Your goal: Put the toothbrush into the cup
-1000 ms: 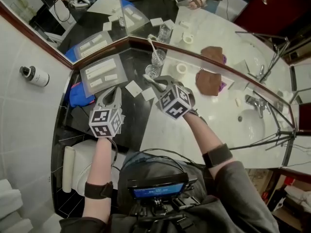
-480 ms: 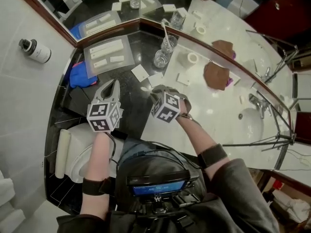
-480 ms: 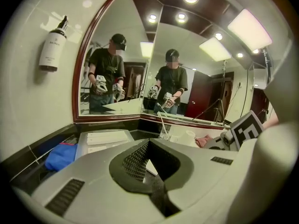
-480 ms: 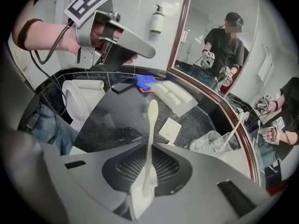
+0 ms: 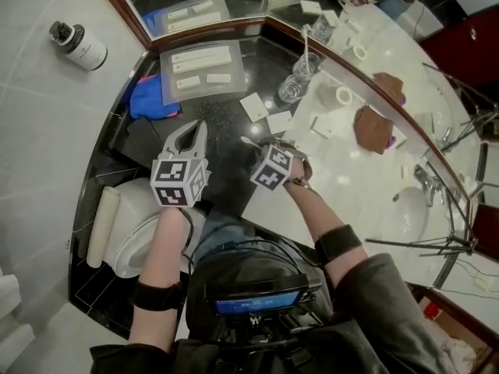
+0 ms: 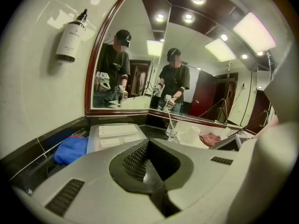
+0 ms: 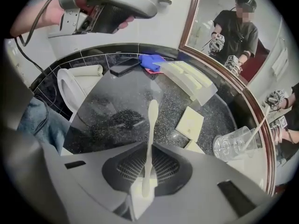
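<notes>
Toothbrush (image 7: 152, 115) pickup looks done to me: the right gripper (image 7: 150, 148) has its jaws clamped on the white handle, and the rest of the brush runs straight out past the jaw tips. It hangs over bare surface and touches nothing. The drop into a cup is what remains.

Below the jaws lies the dark speckled surface (image 7: 117, 101). Beyond the tips and off to their right sits a clear lidded tray (image 7: 189, 80). Two cream cards (image 7: 190, 122) lie nearer, just right of the jaw line.

Two glass cups stand further to the right of the right jaws, against the mirror and well apart from the brush. One cup (image 5: 291, 92) looks empty. Its neighbour (image 5: 307, 65) already holds a thin white stick, another brush by the look of it. I judge the empty one is the target, so a carry to the right and a tip-in are left.

My left gripper (image 6: 148, 148) has its jaws pressed together on nothing, and both cups stand well ahead of them.
</notes>
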### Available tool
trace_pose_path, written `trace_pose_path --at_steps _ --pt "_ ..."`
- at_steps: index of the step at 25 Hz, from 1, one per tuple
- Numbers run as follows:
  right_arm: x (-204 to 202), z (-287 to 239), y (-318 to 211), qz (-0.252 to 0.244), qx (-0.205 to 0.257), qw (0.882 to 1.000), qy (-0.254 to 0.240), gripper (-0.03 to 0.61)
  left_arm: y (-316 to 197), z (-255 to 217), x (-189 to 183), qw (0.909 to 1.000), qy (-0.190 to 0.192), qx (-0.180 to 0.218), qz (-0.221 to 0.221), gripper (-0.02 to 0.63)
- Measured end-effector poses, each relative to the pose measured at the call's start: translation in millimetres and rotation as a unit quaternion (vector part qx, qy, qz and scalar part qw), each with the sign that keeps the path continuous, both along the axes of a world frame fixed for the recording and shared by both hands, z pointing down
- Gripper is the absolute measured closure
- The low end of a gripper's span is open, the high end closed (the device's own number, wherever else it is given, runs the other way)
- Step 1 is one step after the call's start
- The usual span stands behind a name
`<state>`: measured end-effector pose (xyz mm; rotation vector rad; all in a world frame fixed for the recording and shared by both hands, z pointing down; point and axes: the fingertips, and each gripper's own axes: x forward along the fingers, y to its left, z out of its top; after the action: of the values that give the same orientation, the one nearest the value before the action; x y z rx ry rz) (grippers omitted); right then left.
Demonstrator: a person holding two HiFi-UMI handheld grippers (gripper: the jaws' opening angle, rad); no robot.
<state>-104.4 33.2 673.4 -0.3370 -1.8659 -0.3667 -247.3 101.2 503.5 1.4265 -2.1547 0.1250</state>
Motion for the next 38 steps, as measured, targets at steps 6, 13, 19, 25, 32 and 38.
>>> trace_pose_path --at_steps 6,13,19,25,32,38 --pt "-9 22 -2 -0.003 0.008 1.000 0.015 0.518 11 14 -9 0.9999 0.010 -0.005 -0.005 0.611" --pt "-11 39 -3 -0.008 0.011 1.000 0.021 0.508 27 26 -15 0.9996 0.019 -0.012 -0.015 0.611" --pt "-14 39 -6 -0.006 0.019 1.000 0.012 0.470 29 31 -15 0.9994 0.025 -0.013 -0.018 0.611" --pt "-11 31 -5 -0.010 0.012 1.000 0.007 0.442 26 29 -9 0.9995 0.024 -0.012 -0.014 0.611" --pt "-18 -5 -12 0.015 -0.004 0.999 -0.037 0.443 14 13 -2 0.9999 0.010 -0.007 0.000 0.611" --pt "-24 -77 -37 0.089 -0.040 0.987 -0.127 0.545 -3 -10 8 0.9999 -0.001 0.003 0.013 0.611"
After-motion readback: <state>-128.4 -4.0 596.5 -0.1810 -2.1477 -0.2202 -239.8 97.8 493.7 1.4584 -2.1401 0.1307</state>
